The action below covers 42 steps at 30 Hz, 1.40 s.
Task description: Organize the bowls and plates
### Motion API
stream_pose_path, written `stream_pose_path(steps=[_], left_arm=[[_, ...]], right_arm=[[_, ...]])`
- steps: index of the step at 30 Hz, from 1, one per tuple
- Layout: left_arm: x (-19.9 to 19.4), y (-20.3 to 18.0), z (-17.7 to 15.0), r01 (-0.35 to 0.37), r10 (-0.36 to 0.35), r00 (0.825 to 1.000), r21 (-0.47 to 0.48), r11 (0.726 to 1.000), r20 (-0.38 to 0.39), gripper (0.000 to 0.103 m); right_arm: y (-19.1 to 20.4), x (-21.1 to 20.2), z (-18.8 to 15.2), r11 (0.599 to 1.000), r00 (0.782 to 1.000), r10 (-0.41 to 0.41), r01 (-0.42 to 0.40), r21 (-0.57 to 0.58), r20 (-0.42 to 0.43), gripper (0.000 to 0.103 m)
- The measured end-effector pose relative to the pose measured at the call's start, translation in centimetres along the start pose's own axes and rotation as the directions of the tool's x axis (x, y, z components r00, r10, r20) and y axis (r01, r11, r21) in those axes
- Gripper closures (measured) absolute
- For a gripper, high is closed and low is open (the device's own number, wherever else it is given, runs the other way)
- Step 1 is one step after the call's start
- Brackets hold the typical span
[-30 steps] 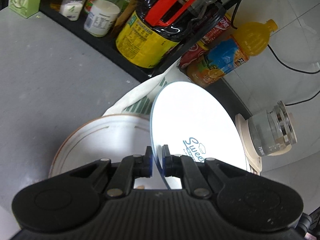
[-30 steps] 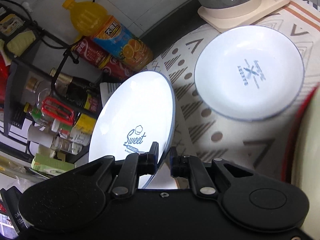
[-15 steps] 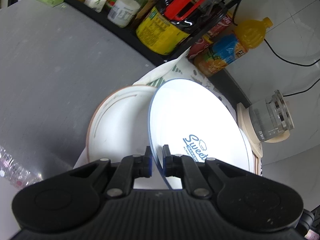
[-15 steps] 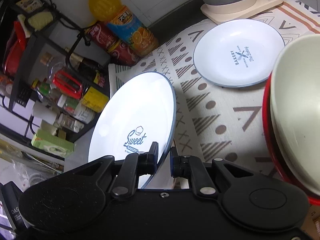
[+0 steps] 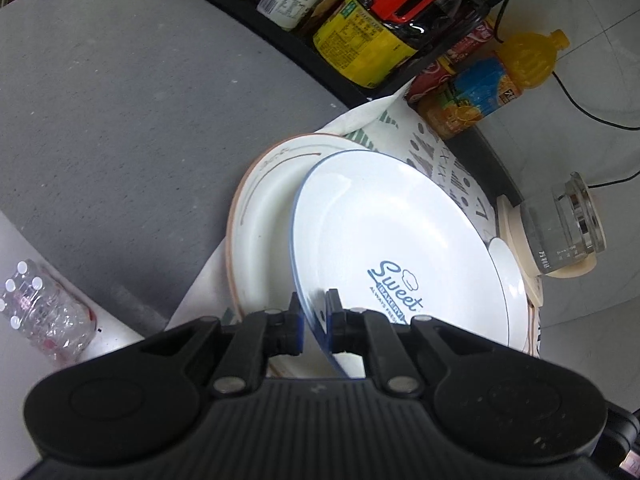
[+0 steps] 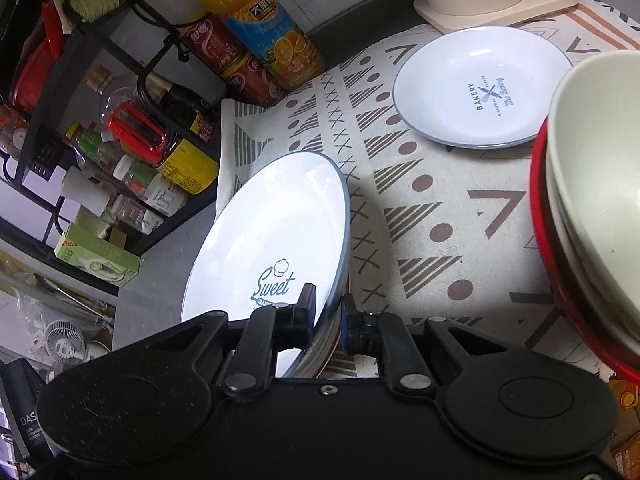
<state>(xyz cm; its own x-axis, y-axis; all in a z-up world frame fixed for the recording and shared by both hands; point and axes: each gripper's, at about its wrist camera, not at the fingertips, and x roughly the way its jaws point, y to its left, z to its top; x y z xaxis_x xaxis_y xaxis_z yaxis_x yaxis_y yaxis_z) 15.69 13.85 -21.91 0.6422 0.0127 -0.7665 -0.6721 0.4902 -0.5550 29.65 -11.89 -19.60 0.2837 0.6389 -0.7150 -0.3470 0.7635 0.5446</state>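
Observation:
A white blue-rimmed "Sweet Bakery" plate (image 5: pixel 392 240) is held tilted; it also shows in the right wrist view (image 6: pixel 272 240). My left gripper (image 5: pixel 314 316) is shut on its near rim, and my right gripper (image 6: pixel 326 312) is shut on its rim too. Under it lies a brown-rimmed white plate (image 5: pixel 260 216) on the patterned cloth (image 6: pixel 440 208). A smaller "Bakery" plate (image 6: pixel 480 88) rests flat on the cloth farther back. A cream bowl (image 6: pixel 600 184) is stacked in a red bowl (image 6: pixel 540 216) at the right edge.
A black rack with sauce bottles (image 5: pixel 372 36) stands behind. An orange juice bottle (image 6: pixel 260 20) and red cans (image 6: pixel 224 56) stand by the cloth. A glass kettle (image 5: pixel 560 228) sits on its base. Grey counter (image 5: pixel 120 120) lies to the left; water bottles (image 5: pixel 40 312) lie below.
Both grippers have pulled back and risen with the Sweet plate. The brown-rimmed plate now shows more fully beneath it, and the stacked bowls have come into the right wrist view.

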Motion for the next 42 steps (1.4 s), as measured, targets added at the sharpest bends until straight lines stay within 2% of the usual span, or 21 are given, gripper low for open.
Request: stream_pose_path(steps=[9,12,16,21,27,28,32,35,37,42], left_arm=[[0.3,0.3,0.3,-0.015,0.015,0.999,0.029,0.999,-0.031,0.093],[0.5,0.3,0.8,-0.019,0.021,0.999,0.042,0.999,-0.043,0.093],[0.8,0.0,2.1,-0.050,0.052,0.994,0.024,0.998,-0.095,0.093],[0.7,-0.3,4.0,-0.103,0.111,0.983,0.057,0.993,-0.146,0.090],[-0.8,-0.5,5.8,-0.115,0.126,0.981,0.080,0.990,-0.147,0.090],[-1.0,-0.6,6.1,-0.121,0.132,0.982,0.086,0.989,-0.135,0.088],[-2.4,-0.8,6.7,-0.151,0.156,0.986,0.092,0.984,-0.056,0.062],[-2.4,-0.6,6.7,-0.167,0.169,0.985,0.096,0.981,-0.015,0.057],[-1.6,0.0,6.6,-0.193,0.197,0.980,0.083,0.978,-0.040,0.057],[0.0,1.4,5.9,-0.202,0.207,0.974,0.059,0.978,-0.087,0.057]], right_arm=[[0.4,0.9,0.1,1.000,1.000,-0.026,0.026,0.012,-0.017,0.091],[0.0,1.2,0.1,0.998,0.999,-0.014,0.015,0.054,-0.033,0.092],[0.0,1.7,0.3,0.996,0.999,-0.003,0.007,0.091,-0.040,0.092],[-0.2,2.2,0.2,0.994,0.999,-0.006,0.011,0.105,-0.050,0.094],[-0.3,2.9,0.5,0.994,0.998,0.002,0.005,0.107,-0.065,0.095],[-0.2,3.0,0.5,0.995,0.998,-0.001,0.008,0.097,-0.067,0.095],[0.1,3.4,0.6,0.996,0.997,-0.015,0.021,0.084,-0.075,0.096],[0.0,3.8,0.6,0.996,0.996,-0.014,0.022,0.083,-0.086,0.096],[-0.1,4.2,0.7,0.995,0.995,-0.016,0.026,0.099,-0.101,0.097],[0.3,4.9,0.9,0.993,0.993,-0.028,0.041,0.108,-0.119,0.094]])
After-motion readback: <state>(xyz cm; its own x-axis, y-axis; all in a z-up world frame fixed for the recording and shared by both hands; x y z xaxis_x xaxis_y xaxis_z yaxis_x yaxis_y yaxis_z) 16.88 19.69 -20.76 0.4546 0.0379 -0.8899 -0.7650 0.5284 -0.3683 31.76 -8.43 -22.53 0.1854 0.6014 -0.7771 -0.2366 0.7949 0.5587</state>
